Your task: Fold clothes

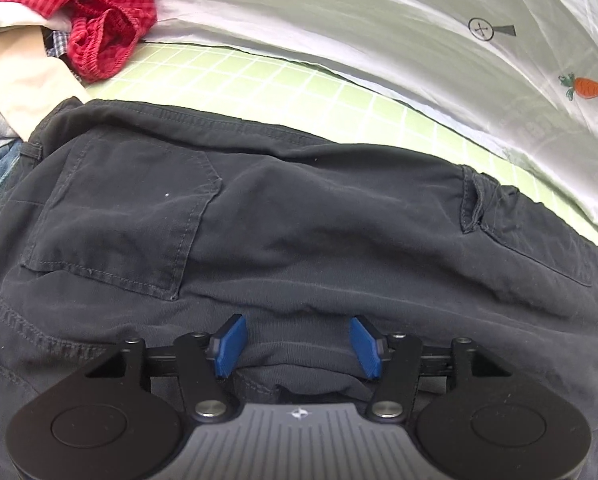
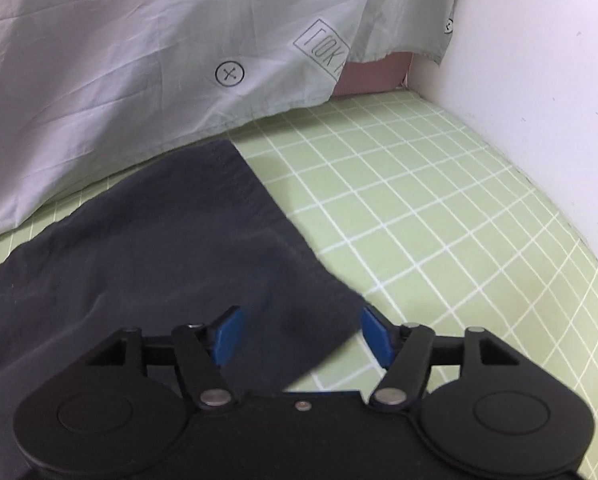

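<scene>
Dark grey trousers [image 1: 283, 216] lie spread on the green checked sheet [image 1: 259, 76], back pocket and waistband toward the far side. My left gripper [image 1: 298, 346] is open just above the trousers near their seat, blue pads apart, holding nothing. In the right wrist view the trousers' leg end [image 2: 171, 248] lies flat on the sheet [image 2: 439, 208]. My right gripper [image 2: 301, 338] is open over the leg's hem corner, empty.
A pile of clothes with a red checked garment [image 1: 99, 20] and a cream one [image 1: 31, 76] sits at the far left. A grey printed cloth [image 1: 379, 20] hangs along the back, also in the right wrist view [image 2: 139, 60]. A white wall [image 2: 539, 80] bounds the right side.
</scene>
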`<action>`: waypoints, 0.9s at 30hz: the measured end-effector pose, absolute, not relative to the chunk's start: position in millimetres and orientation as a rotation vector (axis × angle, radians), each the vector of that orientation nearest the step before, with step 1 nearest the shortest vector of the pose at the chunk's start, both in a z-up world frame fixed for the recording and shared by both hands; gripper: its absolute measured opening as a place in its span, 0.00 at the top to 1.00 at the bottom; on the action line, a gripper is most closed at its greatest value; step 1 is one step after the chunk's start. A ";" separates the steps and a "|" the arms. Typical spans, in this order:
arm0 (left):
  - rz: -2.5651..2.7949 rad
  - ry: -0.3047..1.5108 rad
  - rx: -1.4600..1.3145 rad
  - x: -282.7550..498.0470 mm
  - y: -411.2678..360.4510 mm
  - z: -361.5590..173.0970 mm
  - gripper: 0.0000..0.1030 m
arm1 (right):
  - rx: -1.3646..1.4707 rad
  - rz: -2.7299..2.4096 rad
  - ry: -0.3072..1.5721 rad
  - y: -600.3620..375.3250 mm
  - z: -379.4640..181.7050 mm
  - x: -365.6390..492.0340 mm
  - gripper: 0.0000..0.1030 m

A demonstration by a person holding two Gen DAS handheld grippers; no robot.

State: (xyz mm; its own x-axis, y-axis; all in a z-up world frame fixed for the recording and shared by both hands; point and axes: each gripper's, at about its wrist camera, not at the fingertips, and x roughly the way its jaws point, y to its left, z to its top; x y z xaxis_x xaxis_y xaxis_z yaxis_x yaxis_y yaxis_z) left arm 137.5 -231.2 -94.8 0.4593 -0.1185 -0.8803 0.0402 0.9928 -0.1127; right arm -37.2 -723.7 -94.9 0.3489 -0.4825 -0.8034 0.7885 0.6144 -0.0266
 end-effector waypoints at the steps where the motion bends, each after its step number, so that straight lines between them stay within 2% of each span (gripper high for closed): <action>1: -0.101 1.085 -0.088 134.9 -230.3 -91.7 0.42 | 0.401 -0.847 0.878 -715.7 -95.6 -42.3 0.19; 3: -0.110 1.069 -0.110 126.8 -228.0 -83.4 0.37 | 0.391 -0.825 0.862 -698.1 -94.2 -54.8 0.18; 7: -0.139 1.032 -0.156 99.5 -223.1 -62.5 0.35 | 0.368 -0.781 0.846 -663.9 -84.6 -83.5 0.03; 10: -0.159 1.002 -0.178 68.8 -216.1 -50.2 0.31 | 0.352 -0.773 0.823 -637.3 -77.7 -114.3 0.00; 20: -0.189 1.040 -0.172 -25.7 -193.6 -49.3 0.29 | 0.456 -0.754 0.802 -581.3 -78.0 -207.5 0.00; 27: -0.165 1.019 -0.156 -42.9 -192.9 -47.8 0.22 | 0.417 -0.721 0.768 -574.2 -70.2 -213.8 0.00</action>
